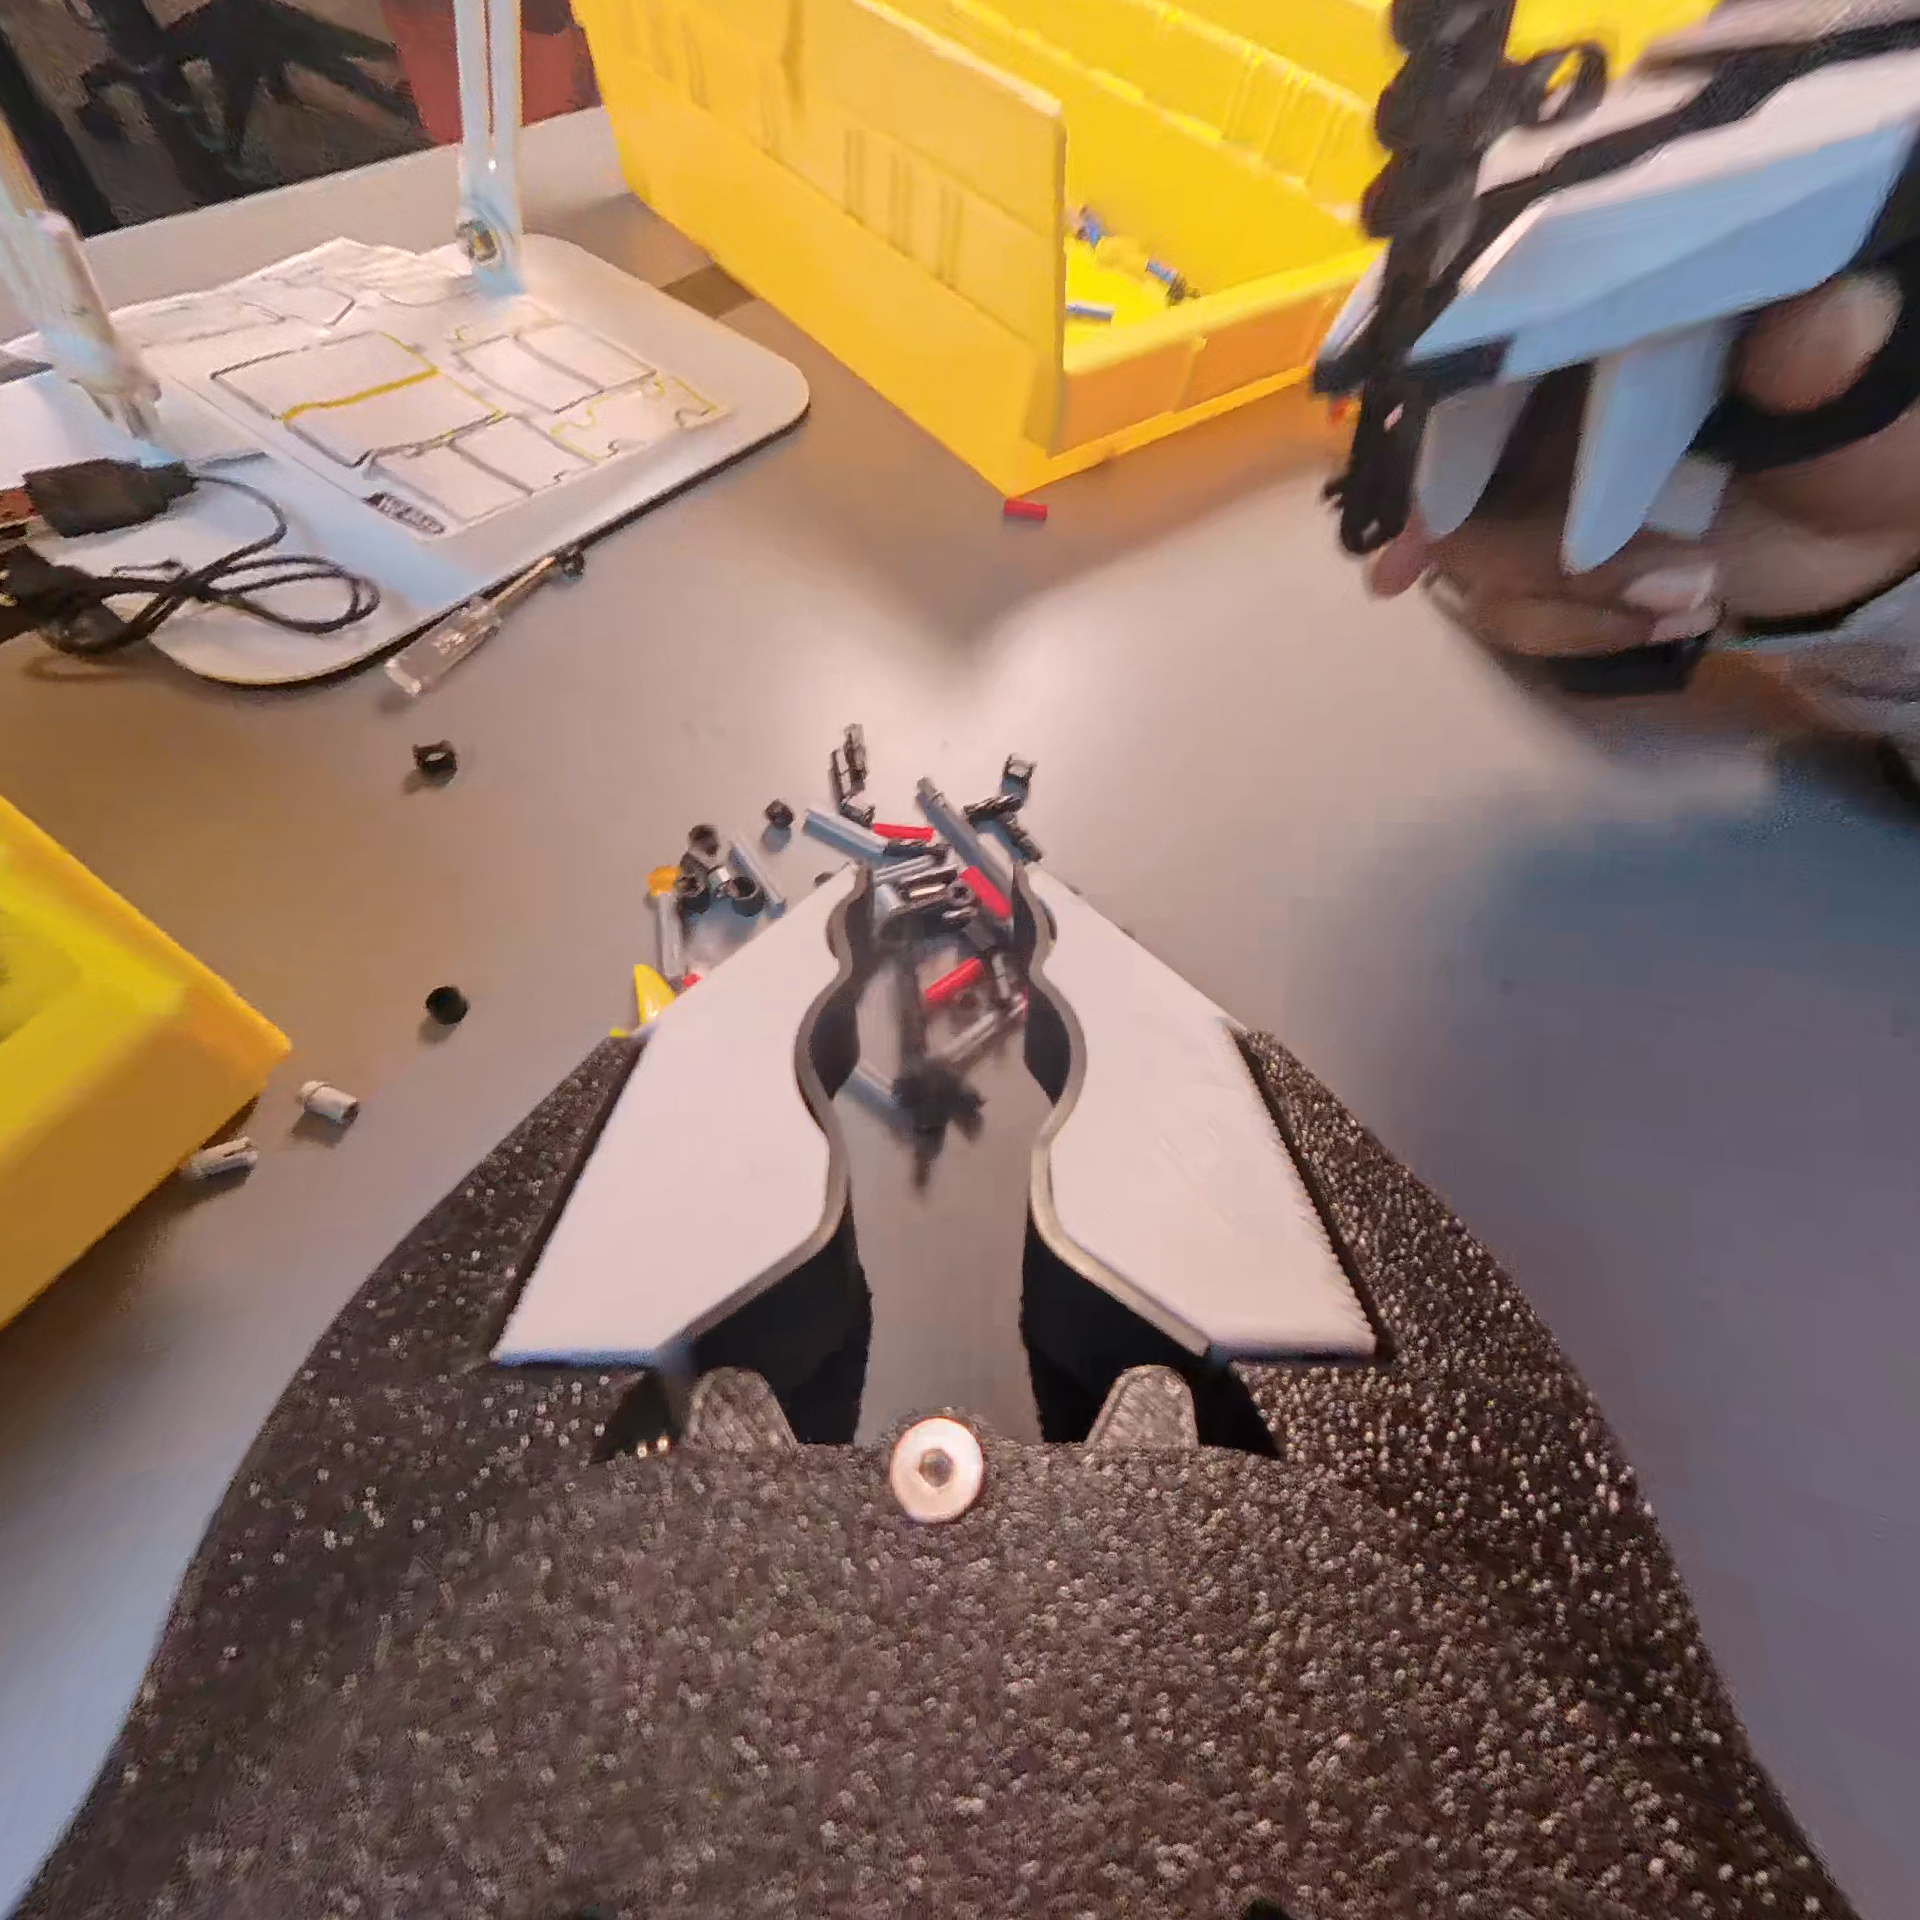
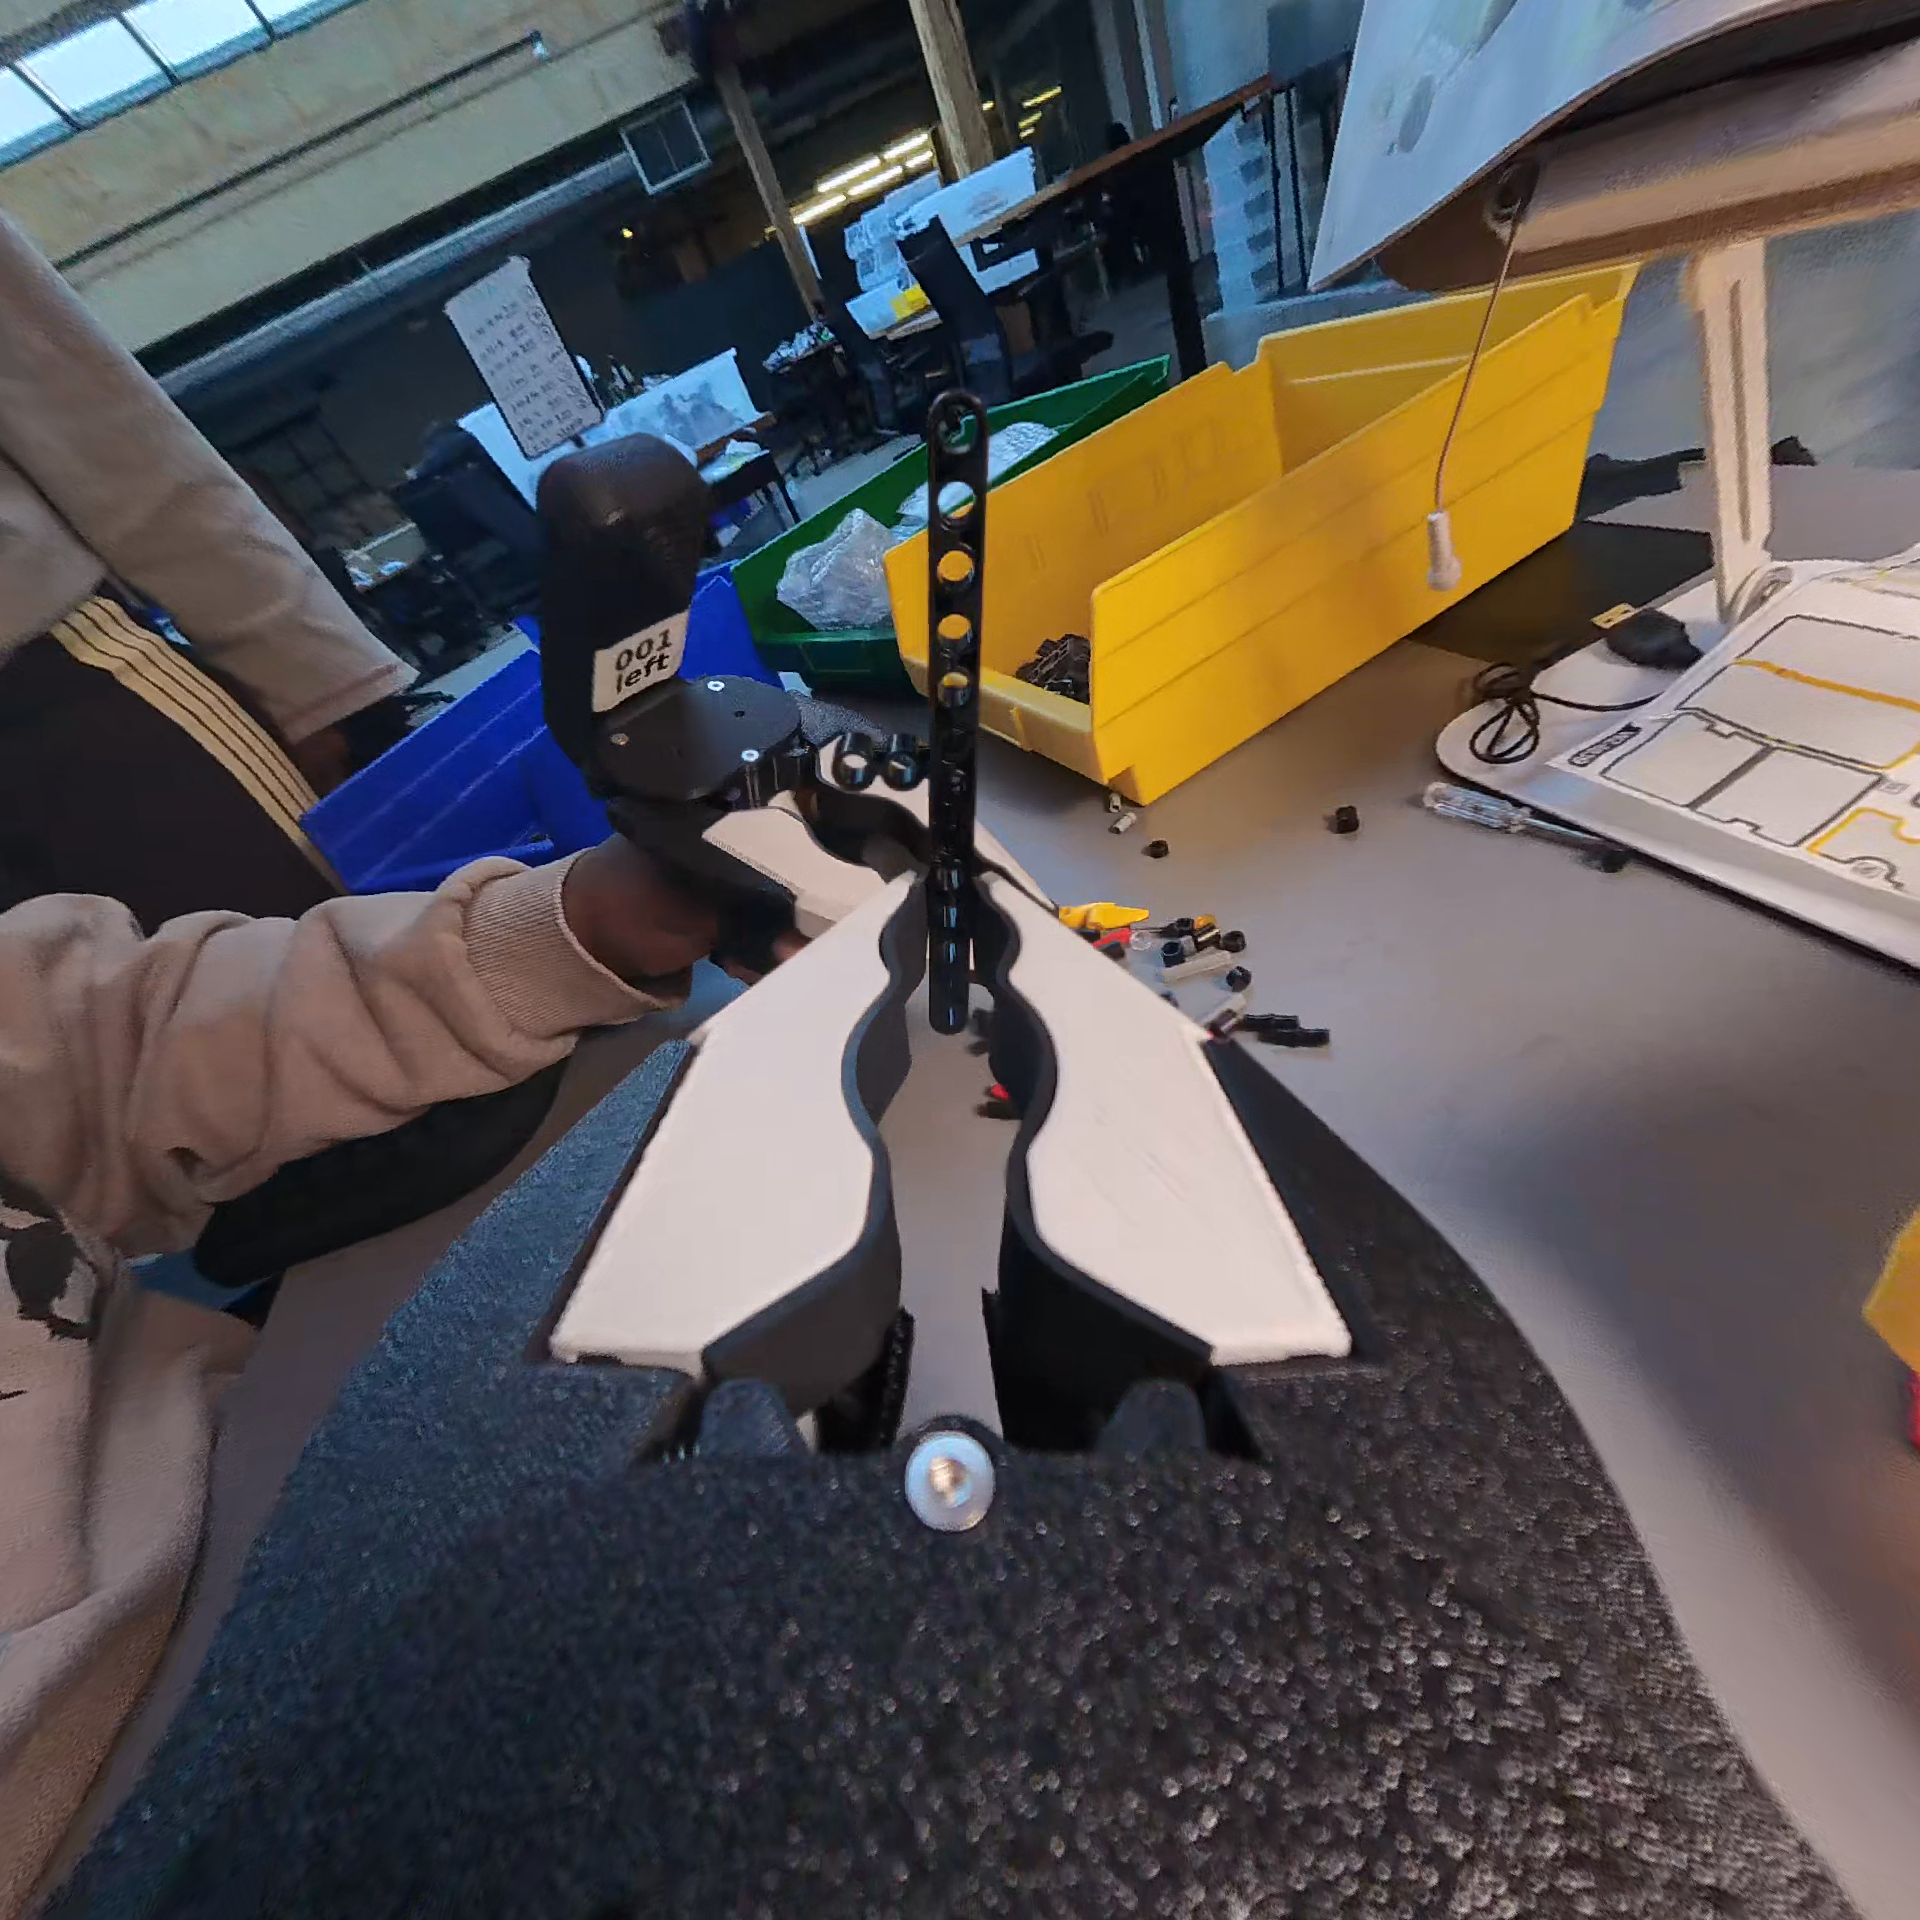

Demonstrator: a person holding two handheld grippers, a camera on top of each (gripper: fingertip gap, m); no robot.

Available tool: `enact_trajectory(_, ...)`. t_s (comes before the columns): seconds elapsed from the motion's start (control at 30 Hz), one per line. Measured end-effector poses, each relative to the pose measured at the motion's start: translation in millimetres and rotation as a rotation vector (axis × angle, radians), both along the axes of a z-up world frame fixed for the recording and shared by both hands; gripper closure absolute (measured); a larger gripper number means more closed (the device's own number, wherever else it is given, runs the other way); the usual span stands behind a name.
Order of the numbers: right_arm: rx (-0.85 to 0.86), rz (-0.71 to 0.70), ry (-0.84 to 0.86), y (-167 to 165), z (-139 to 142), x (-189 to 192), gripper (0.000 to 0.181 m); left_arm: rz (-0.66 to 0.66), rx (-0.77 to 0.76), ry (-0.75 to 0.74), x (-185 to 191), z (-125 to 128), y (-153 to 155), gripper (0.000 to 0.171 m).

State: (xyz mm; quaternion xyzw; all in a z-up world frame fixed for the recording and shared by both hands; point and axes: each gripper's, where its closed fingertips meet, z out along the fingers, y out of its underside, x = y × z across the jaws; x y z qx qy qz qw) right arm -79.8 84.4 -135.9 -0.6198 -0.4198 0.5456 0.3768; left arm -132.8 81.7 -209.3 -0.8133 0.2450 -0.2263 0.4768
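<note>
My left gripper (image 1: 938, 883) is open, low over a pile of small black, grey and red toy building parts (image 1: 904, 831) on the grey table (image 1: 1351, 1039). Its fingertips straddle the near side of the pile, and a blurred black axle piece (image 1: 925, 1081) lies between the fingers. My right gripper (image 2: 953, 894) is shut on a long black beam with holes (image 2: 956, 644) and holds it upright above the table. The same pile (image 2: 1205, 956) lies just right of it. The right gripper appears blurred at the top right of the left wrist view (image 1: 1455, 447), in a person's hand.
Yellow bins stand behind the pile (image 1: 883, 208) and at the left (image 1: 104, 1039). A white board with a printed sheet (image 1: 416, 395), a cable (image 1: 208, 592) and a screwdriver (image 1: 468, 634) lie far left. Green (image 2: 935, 457) and blue (image 2: 468, 769) bins stand beyond. Loose parts (image 1: 327, 1101) are scattered about. My hands' fingertips stand some 10 centimetres from each other.
</note>
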Motion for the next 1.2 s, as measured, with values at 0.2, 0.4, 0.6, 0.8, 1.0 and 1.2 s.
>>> enact_trajectory(0.2, -0.077, 0.099, 0.038, -19.8, -3.2, -8.8, 0.176, -0.205, 0.03, -0.312, 39.0, 41.2, -28.5, 0.144)
enact_trajectory(0.4, -0.099, 0.144, 0.032, -29.7, -8.1, -13.4, 0.175, -0.258, 0.033, -0.357, 50.8, 46.7, -43.1, 0.147)
enact_trajectory(0.6, -0.108, 0.18, 0.029, -38.2, -9.0, -16.0, 0.176, -0.258, 0.037, -0.398, 47.9, 51.9, -48.5, 0.152)
enact_trajectory(0.8, -0.142, 0.216, 0.061, -44.8, -5.0, -17.4, 0.176, -0.271, 0.048, -0.419, 47.2, 57.1, -53.8, 0.162)
enact_trajectory(1.0, -0.161, 0.27, 0.08, -55.1, -1.7, -18.6, 0.176, -0.303, 0.05, -0.409, 51.4, 57.7, -60.7, 0.166)
enact_trajectory(1.2, -0.17, 0.298, 0.118, -59.0, 5.6, -16.6, 0.174, -0.332, 0.074, -0.428, 52.9, 67.1, -66.8, 0.168)
